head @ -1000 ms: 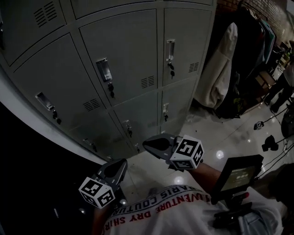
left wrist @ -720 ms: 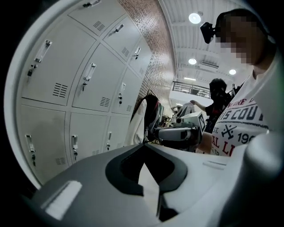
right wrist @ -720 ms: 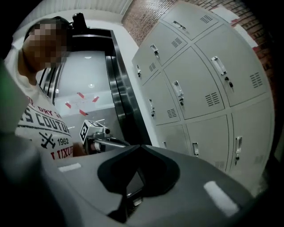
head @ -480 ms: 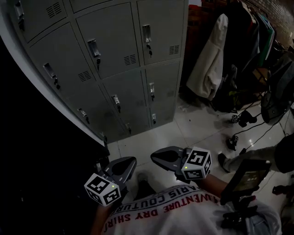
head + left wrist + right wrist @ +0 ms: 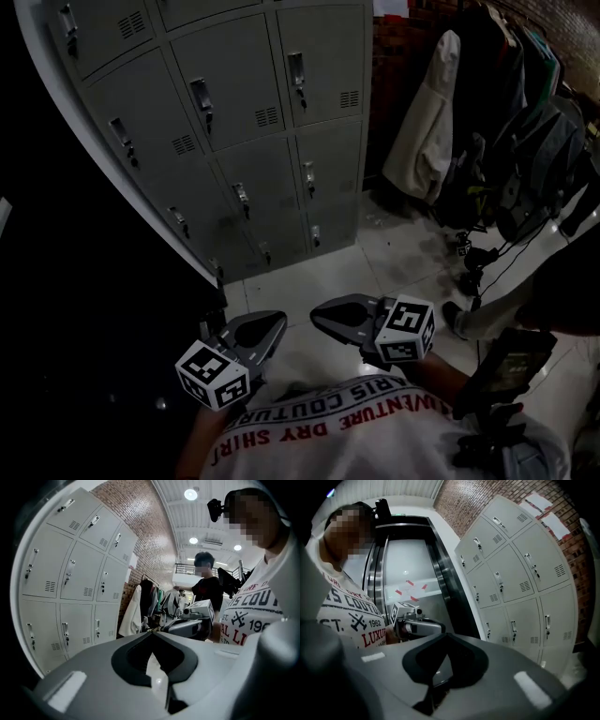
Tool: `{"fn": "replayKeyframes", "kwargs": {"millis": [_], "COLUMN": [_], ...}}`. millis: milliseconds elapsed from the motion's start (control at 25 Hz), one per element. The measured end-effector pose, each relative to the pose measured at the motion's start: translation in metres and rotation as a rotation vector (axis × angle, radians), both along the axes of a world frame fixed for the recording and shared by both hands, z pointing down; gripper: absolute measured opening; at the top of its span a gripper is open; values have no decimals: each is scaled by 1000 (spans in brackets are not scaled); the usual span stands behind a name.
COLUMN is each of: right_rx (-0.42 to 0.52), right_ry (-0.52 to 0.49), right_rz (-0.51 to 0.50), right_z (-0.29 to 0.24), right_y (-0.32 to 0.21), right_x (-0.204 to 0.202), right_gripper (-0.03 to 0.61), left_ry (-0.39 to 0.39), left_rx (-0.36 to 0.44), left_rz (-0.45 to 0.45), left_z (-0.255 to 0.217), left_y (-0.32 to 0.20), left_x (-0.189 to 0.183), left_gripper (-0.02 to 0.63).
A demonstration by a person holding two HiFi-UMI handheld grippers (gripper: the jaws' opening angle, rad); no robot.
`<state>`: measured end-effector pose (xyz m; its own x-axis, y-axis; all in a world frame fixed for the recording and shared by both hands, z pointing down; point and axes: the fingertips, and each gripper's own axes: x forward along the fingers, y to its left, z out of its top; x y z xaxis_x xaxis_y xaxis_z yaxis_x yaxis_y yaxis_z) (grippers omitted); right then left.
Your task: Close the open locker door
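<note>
A bank of grey lockers [image 5: 244, 122] stands at the upper left of the head view; every door that shows sits flush, and I see none standing open. The lockers [image 5: 70, 592] also fill the left of the left gripper view, and the lockers [image 5: 520, 592] fill the right of the right gripper view. My left gripper [image 5: 272, 325] and right gripper [image 5: 325, 314] hang close to the body, low over the white floor and well short of the lockers. Both have their jaws together with nothing between them, as the left gripper [image 5: 159, 667] and right gripper [image 5: 440, 667] show in their own views.
Coats and bags hang on a rack [image 5: 427, 122] right of the lockers. Cables [image 5: 469, 258] and a person's foot [image 5: 459, 319] are on the floor at right. A screen on a stand [image 5: 511, 361] is by my right arm. Another person [image 5: 206, 583] stands behind; a lift door [image 5: 408, 583] is nearby.
The head view has drawn back from the lockers and swung right, so they now sit smaller and higher. Both grippers stay shut near the body, shifted slightly.
</note>
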<state>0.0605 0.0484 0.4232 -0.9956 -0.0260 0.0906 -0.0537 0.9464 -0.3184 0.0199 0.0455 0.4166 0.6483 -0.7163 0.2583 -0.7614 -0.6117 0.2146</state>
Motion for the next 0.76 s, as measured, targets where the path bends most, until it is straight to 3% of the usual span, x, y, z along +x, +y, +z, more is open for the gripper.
{"fn": "replayKeyframes", "kwargs": {"millis": [280, 760], "right_rx": [28, 105], "right_ry": [-9, 23], "right_rz": [-7, -11], "right_z": [-8, -17], "right_y": [14, 18], "right_x": [-1, -25], "right_gripper": [-9, -9], "left_ry": [-19, -50], "left_rx": [27, 72], "left_rz": [-2, -15], "left_z": [-8, -25], "left_y": [19, 29], "left_x": [4, -21], "left_gripper": [3, 3]}}
